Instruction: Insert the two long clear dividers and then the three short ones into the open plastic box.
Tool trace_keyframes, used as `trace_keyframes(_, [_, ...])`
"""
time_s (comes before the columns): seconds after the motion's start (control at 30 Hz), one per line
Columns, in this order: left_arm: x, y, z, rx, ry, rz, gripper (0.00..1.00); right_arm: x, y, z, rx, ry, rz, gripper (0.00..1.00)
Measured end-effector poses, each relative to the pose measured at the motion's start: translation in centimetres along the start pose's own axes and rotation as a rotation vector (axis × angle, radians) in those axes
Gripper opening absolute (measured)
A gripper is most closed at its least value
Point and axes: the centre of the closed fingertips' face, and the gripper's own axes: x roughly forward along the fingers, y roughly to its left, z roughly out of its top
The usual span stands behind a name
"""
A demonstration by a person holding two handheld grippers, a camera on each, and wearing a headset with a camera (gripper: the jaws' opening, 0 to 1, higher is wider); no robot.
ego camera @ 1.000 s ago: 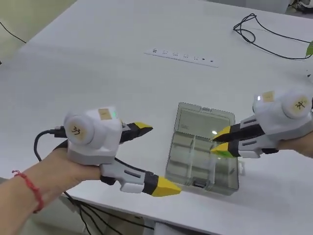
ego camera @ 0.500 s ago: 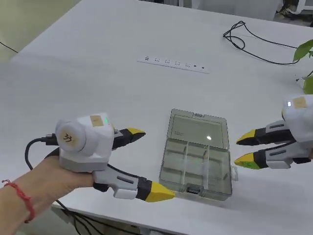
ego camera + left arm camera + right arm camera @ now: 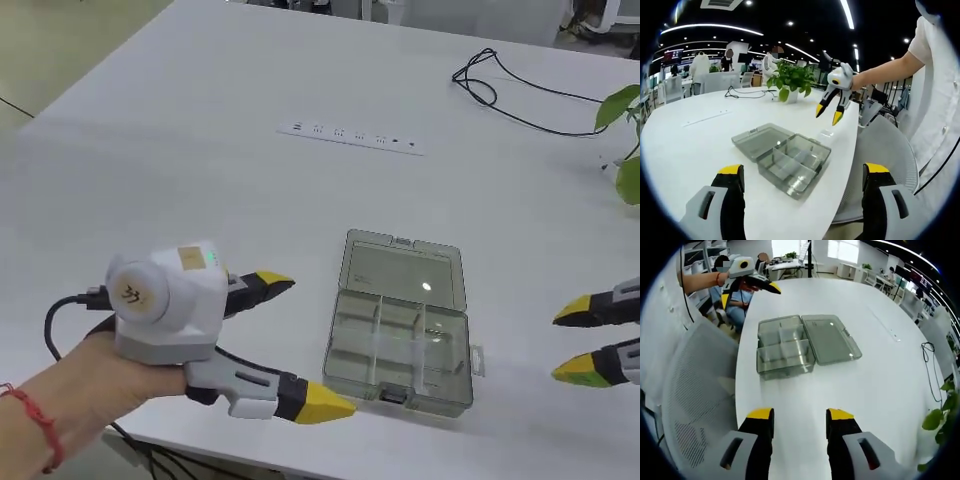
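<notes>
Pulled back from over the box (image 3: 400, 265), my right gripper (image 3: 562, 345) hangs open, empty; my left gripper (image 3: 315, 345) gapes too. Dividers (image 3: 378, 325) look seated; best press each flush.

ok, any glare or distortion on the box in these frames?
Head view: one small glare spot on the lid; the box is otherwise sharp and shadows are soft. Left gripper view: the fisheye bows the table edge, and the box is in focus. Right gripper view: the same bowing, with a small highlight near the lid's corner.
</notes>
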Motion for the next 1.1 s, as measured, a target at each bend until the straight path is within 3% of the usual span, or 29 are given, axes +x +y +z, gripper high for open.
trace_keyframes(0.3, [0.1,0.1,0.0,0.0,0.003,-0.001,1.0,0.5,-0.2,-4.0,-0.021,0.1,0.023,0.47])
trace_keyframes(0.37, [0.1,0.1,0.0,-0.001,0.003,0.001,1.0,1.4,-0.7,-5.6,-0.023,0.125,0.032,0.48])
trace_keyframes(0.5, [0.0,0.2,-0.1,-0.005,0.008,0.004,1.0,1.7,-0.6,-7.1,-0.053,0.182,0.045,0.51])
trace_keyframes(0.8, [-0.2,0.2,-0.4,-0.01,0.018,0.009,1.0,2.4,-0.6,-9.8,-0.137,0.302,0.059,0.51])
trace_keyframes(1.1, [-0.2,0.3,-0.5,-0.013,0.022,0.013,1.0,2.8,-0.7,-11.0,-0.192,0.356,0.057,0.47])
